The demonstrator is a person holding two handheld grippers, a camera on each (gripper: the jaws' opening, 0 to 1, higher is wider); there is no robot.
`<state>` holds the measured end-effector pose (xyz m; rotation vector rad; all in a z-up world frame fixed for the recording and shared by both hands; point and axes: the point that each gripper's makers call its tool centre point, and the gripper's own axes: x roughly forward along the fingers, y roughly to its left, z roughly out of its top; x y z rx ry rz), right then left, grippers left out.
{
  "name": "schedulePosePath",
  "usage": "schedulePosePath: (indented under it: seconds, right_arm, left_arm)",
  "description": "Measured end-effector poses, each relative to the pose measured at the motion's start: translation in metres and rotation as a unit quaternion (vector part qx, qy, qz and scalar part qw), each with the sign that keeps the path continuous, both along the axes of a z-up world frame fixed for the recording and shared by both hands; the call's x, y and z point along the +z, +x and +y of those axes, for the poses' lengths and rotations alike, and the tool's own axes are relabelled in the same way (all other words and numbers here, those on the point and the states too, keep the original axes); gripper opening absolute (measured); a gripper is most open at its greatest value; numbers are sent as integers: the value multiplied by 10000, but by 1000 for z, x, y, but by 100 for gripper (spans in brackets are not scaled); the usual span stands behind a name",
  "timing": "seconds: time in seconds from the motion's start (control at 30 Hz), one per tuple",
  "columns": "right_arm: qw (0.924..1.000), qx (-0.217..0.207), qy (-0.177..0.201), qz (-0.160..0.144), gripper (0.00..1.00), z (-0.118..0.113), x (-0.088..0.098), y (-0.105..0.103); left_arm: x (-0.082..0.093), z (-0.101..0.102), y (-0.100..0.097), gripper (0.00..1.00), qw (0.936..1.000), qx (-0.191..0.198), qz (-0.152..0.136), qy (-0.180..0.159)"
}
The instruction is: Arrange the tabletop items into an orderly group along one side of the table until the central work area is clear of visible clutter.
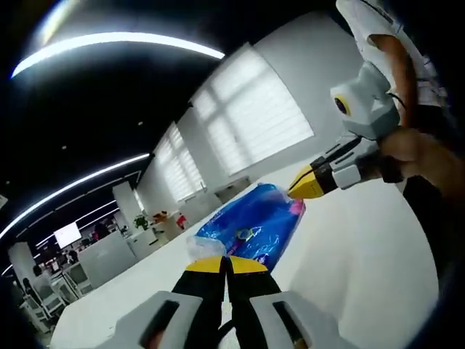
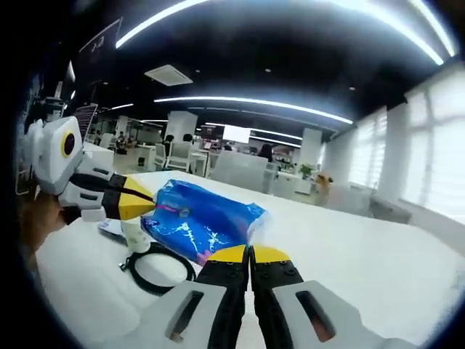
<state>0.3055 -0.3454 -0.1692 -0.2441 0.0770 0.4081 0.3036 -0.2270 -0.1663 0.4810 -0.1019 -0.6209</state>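
Left gripper (image 1: 227, 263): jaws pinching blue plastic pack's (image 1: 251, 227) crinkled end at 6 o'clock.
Right gripper (image 2: 251, 254): jaws pinching pack's opposite end.
Pack: above white table (image 2: 349, 247).
Black cable (image 2: 156, 270): coiled at 8 o'clock.

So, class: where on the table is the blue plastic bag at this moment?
The blue plastic bag lies on the white table, between both grippers' closed tips, beside a black cable loop.

no text can be read — the blue bag's (image 2: 200, 222) print stays illegible.
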Motion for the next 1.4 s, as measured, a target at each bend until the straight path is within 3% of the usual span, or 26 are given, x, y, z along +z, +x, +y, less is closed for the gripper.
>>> schedulePosePath:
  seconds: [1.17, 1.4]
  right_arm:
    - [9995, -271, 60, 161, 0, -33, -39, 13]
    - [9990, -308, 75, 300, 0, -39, -57, 16]
  left_arm:
    - [-40, -30, 19, 0, 9996, -101, 109, -251]
    - [-60, -35, 22, 0, 9989, -164, 343, -266]
